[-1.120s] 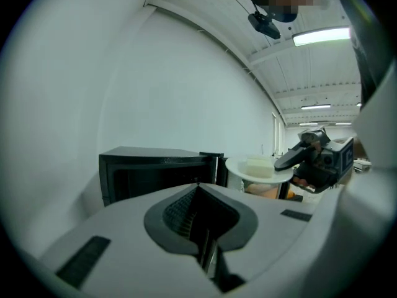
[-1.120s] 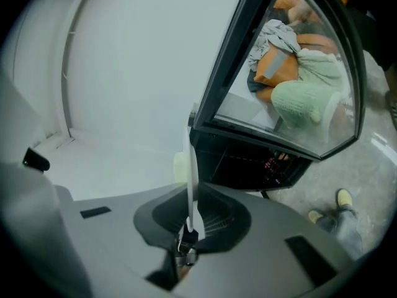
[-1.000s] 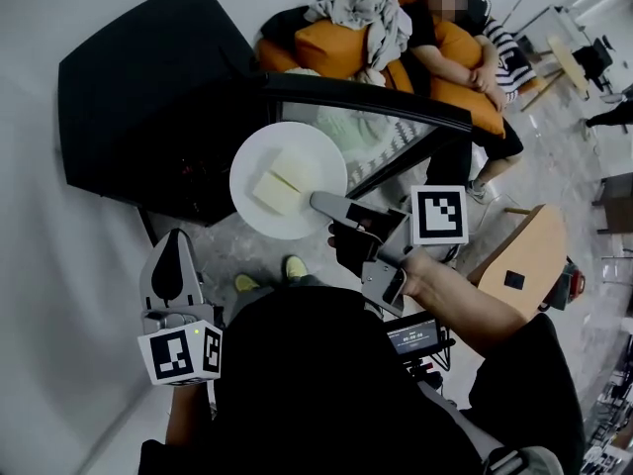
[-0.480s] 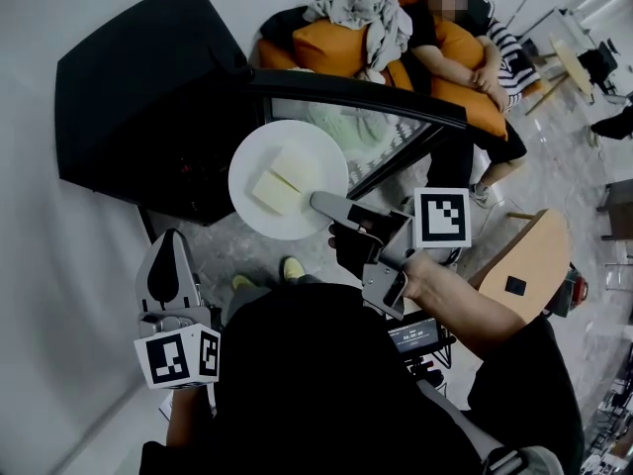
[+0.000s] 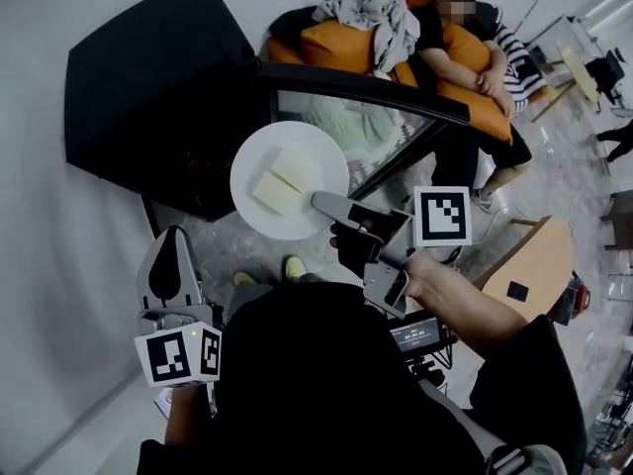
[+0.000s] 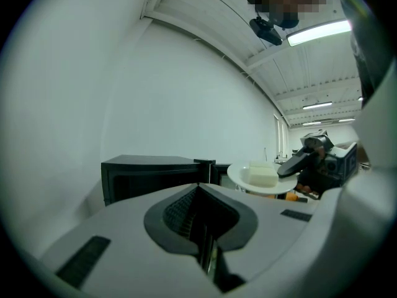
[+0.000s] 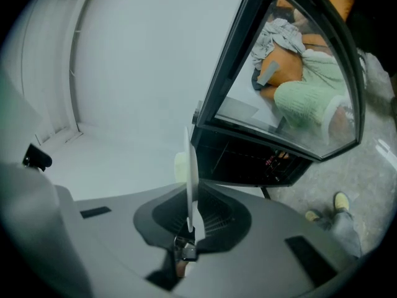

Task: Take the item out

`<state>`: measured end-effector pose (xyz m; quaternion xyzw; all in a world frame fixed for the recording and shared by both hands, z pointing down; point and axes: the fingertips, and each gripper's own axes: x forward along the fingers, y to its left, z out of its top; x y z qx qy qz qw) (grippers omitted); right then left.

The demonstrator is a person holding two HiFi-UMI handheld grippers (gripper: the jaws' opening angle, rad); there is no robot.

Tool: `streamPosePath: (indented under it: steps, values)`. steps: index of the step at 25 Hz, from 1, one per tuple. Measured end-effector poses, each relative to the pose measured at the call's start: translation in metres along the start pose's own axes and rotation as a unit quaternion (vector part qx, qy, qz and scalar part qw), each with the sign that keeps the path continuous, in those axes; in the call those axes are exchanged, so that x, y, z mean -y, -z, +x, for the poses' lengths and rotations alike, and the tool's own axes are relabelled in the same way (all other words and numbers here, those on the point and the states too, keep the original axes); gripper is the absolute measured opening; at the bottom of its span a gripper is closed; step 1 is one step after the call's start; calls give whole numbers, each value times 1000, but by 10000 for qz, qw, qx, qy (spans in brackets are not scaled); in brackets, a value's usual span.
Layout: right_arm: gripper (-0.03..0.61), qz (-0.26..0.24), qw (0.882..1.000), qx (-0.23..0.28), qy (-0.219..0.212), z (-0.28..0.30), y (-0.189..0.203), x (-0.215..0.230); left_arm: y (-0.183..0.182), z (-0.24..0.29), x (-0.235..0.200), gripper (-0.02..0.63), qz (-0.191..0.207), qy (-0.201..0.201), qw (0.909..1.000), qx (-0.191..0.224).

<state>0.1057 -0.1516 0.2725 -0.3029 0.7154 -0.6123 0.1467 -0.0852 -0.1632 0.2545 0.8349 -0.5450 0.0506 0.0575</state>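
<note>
White round plate (image 5: 320, 164), two pale yellowish blocks (image 5: 275, 182) on top; right gripper (image 5: 321, 204) pinching its rim. Left gripper (image 5: 170, 240) pressed together, empty. Black oven (image 5: 148, 97) interior too dark to make out.

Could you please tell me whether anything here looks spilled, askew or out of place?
Nothing stands out: the right gripper holds the plate by its rim, roughly level, both pale blocks lie on it, and nothing is spilled.
</note>
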Motion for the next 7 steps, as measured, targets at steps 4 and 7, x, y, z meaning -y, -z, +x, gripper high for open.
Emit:
streamPosePath:
  steps: [4, 7]
  values:
    - [29, -34, 10000, -69, -46, -1, 5, -4, -4, -5, 0, 8, 56, -35, 10000, 41]
    - [29, -59, 9999, -98, -57, -2, 9, -7, -7, -8, 2, 9, 85, -38, 9999, 81]
